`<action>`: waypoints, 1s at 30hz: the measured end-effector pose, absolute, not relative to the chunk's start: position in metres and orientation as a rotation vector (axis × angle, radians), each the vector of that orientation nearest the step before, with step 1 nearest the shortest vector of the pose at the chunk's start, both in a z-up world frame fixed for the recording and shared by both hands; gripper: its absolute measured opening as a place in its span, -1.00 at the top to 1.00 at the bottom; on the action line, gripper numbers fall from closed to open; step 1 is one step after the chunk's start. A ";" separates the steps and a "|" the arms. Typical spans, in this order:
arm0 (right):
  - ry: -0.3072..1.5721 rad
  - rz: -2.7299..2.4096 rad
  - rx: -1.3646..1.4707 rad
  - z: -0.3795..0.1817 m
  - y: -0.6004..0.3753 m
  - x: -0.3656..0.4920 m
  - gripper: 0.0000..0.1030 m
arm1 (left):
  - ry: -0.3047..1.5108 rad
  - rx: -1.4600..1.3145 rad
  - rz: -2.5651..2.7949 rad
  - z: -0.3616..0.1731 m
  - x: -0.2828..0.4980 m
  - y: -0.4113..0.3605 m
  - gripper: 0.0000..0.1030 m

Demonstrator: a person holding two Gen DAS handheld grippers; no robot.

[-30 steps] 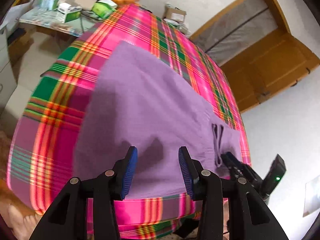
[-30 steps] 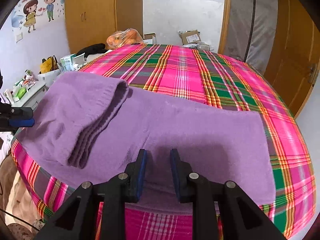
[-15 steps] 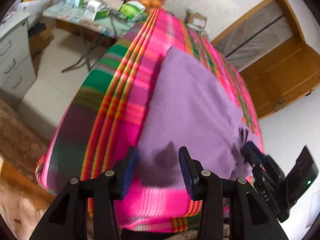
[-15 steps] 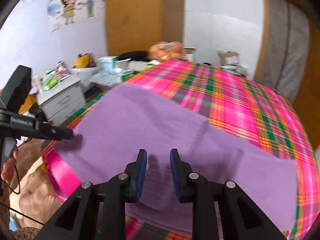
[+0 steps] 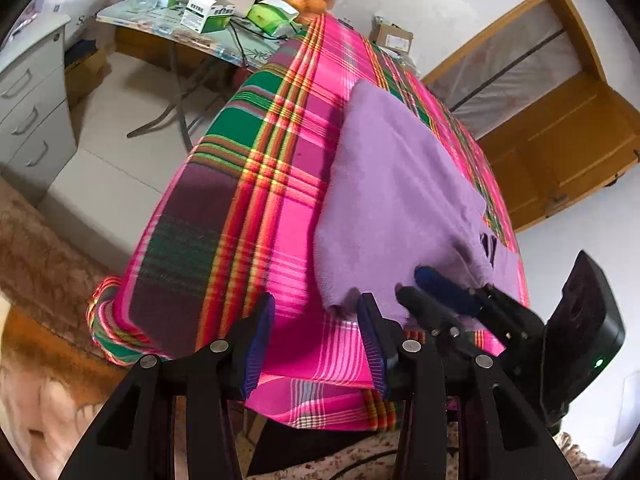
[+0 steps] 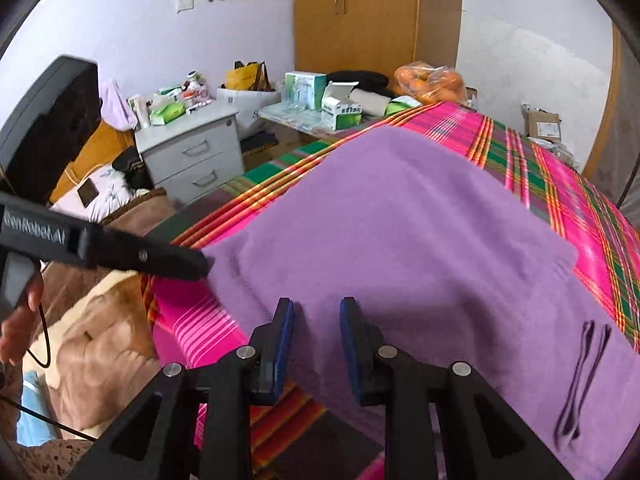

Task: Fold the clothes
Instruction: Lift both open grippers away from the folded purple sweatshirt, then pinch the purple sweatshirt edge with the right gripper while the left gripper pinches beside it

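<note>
Our left gripper (image 5: pixel 316 324) hangs spread wide and empty at the near corner of the soft purple knit garment (image 5: pixel 396 184). Our right gripper (image 6: pixel 317 322) is parted too, its blue pads either side of the garment's near hem; whether they touch it we cannot tell. The garment lies flat on the pink and green plaid bedcover (image 5: pixel 256 184), drawstring (image 6: pixel 580 376) showing. A grey drawer cabinet (image 6: pixel 192 148) and cluttered folding table (image 5: pixel 168 26) stand beyond the bare plaid margin
</note>
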State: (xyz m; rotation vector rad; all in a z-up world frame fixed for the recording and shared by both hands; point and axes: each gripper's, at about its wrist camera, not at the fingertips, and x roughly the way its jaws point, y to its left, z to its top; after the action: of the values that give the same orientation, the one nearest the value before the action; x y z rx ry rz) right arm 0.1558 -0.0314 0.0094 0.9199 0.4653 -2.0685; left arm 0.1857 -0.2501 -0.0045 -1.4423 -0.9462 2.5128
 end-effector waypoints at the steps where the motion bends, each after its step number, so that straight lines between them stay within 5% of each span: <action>1: 0.469 -2.061 0.915 0.010 -0.033 0.158 0.53 | -0.968 -1.441 2.508 -0.005 0.186 -0.253 0.14; 7: 0.439 -2.021 0.885 0.013 -0.045 0.164 0.53 | -1.039 -1.434 2.504 -0.004 0.183 -0.264 0.14; 11: 0.411 -1.984 0.834 0.015 -0.054 0.170 -0.03 | -1.082 -1.403 2.509 -0.003 0.174 -0.269 0.14; 12: 0.412 -1.974 0.828 0.014 -0.058 0.171 -0.04 | -1.091 -1.392 2.513 -0.002 0.171 -0.270 0.14; 26: 0.667 -2.027 0.760 -0.003 -0.095 0.191 -0.04 | -1.115 -1.348 2.385 0.000 0.107 -0.276 0.13; 30: 0.660 -2.049 0.775 -0.002 -0.091 0.188 0.22 | -1.110 -1.361 2.381 0.000 0.082 -0.274 0.13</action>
State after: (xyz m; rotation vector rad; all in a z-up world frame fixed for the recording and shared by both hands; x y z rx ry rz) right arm 0.1882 -0.0908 -0.0022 0.7745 0.6603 -2.0489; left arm 0.0821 -0.2738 0.0002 -1.3613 -1.1095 2.3805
